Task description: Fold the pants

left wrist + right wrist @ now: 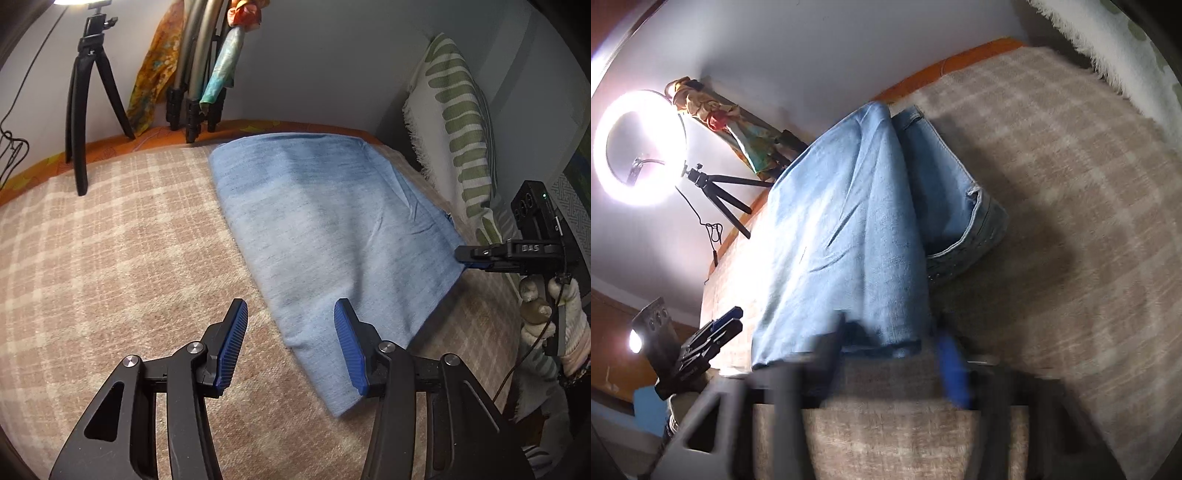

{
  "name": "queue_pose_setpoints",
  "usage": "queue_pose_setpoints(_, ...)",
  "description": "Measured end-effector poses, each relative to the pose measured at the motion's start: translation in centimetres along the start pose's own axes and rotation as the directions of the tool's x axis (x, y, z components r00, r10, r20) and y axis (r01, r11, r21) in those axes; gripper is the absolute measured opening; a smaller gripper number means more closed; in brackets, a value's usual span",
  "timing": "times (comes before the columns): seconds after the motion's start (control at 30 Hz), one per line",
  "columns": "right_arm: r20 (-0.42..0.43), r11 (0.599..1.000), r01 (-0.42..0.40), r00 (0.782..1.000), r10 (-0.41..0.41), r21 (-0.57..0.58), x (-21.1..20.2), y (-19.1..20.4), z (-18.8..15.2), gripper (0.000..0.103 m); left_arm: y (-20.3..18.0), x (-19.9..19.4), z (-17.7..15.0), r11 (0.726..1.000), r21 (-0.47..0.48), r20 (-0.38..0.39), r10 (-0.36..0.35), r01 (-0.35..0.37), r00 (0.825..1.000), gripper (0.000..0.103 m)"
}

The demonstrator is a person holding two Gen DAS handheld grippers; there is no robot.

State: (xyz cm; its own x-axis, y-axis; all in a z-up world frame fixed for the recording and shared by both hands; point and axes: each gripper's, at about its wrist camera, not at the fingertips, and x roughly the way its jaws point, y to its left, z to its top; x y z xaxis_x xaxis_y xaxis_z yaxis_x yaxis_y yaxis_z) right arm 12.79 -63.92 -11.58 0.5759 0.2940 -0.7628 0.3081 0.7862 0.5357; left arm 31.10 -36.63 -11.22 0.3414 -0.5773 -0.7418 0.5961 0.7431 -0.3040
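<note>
Light blue denim pants (332,229) lie folded lengthwise on a plaid blanket (110,258). In the left wrist view my left gripper (291,302) stands open just above the pants' near end, nothing between its pads; its right pad hovers over the cloth. My right gripper (461,256), in a gloved hand (554,314), has its tips at the pants' right edge. In the right wrist view the pants (849,221) run away from me, waistband at far right. The right gripper (886,343) is blurred; its fingers stand apart with the flat hem corner between them. The left gripper (733,319) shows at lower left.
A striped fringed pillow (458,122) leans against the wall on the right. A small black tripod (88,92) stands at the back left, with folded stands and hanging scarves beside it. A lit ring light (639,147) glares there. An orange sheet edges the blanket.
</note>
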Motion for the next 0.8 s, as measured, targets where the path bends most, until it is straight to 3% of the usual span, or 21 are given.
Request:
queue_pose_setpoints(0.07, 0.025, 1.000, -0.004, 1.000, 0.004, 0.003, -0.6, 0.0, 0.3, 0.011, 0.1, 0.0, 0.0, 1.000, -0.010, -0.004, -0.004, 0.004, 1.000, 0.047)
queue_pose_setpoints(0.13, 0.056, 0.999, 0.017, 0.998, -0.015, -0.039, -1.6, 0.7, 0.7, 0.008, 0.1, -0.1, -0.1, 1.000, -0.012, -0.001, 0.003, -0.003, 1.000, 0.047)
queue_pose_setpoints(0.23, 0.078, 0.991, 0.078, 0.995, -0.070, -0.109, -2.6, 1.7, 1.2, 0.007, -0.1, 0.2, -0.2, 1.000, -0.010, -0.008, 0.003, -0.003, 1.000, 0.047)
queue_pose_setpoints(0.4, 0.027, 0.964, 0.194, 0.981, -0.192, -0.180, 0.0, 1.7, 0.8, 0.007, -0.3, 1.1, -0.3, 0.999, -0.035, -0.031, -0.013, 0.011, 0.999, 0.047)
queue_pose_setpoints(0.5, 0.017, 0.959, 0.203, 0.979, -0.203, -0.196, 0.2, 1.9, 1.0, 0.010, 0.4, 1.4, 0.0, 0.996, -0.087, -0.036, -0.033, 0.030, 0.999, 0.051)
queue_pose_setpoints(0.57, 0.020, 0.941, 0.234, 0.971, -0.237, -0.246, -0.1, 2.7, 1.3, 0.022, 1.1, 1.5, 0.3, 0.991, -0.128, -0.039, -0.052, 0.046, 0.998, 0.051)
queue_pose_setpoints(0.63, 0.066, 0.911, 0.282, 0.959, -0.275, -0.300, -1.3, 3.5, 1.7, 0.043, 1.9, 1.7, 0.7, 0.984, -0.165, -0.039, -0.069, 0.061, 0.997, 0.051)
queue_pose_setpoints(0.67, 0.084, 0.908, 0.282, 0.959, -0.269, -0.311, -1.8, 3.7, 2.0, 0.046, 2.3, 1.8, 1.0, 0.982, -0.182, -0.037, -0.067, 0.059, 0.997, 0.051)
queue_pose_setpoints(0.73, 0.106, 0.917, 0.249, 0.968, -0.226, -0.311, -2.7, 3.7, 3.0, 0.069, 2.8, 2.1, 1.3, 0.977, -0.204, -0.037, -0.066, 0.057, 0.997, 0.051)
queue_pose_setpoints(0.8, 0.140, 0.918, 0.243, 0.968, -0.208, -0.314, -3.0, 3.6, 3.9, 0.083, 3.3, 2.5, 1.6, 0.969, -0.238, -0.045, -0.080, 0.067, 0.996, 0.051)
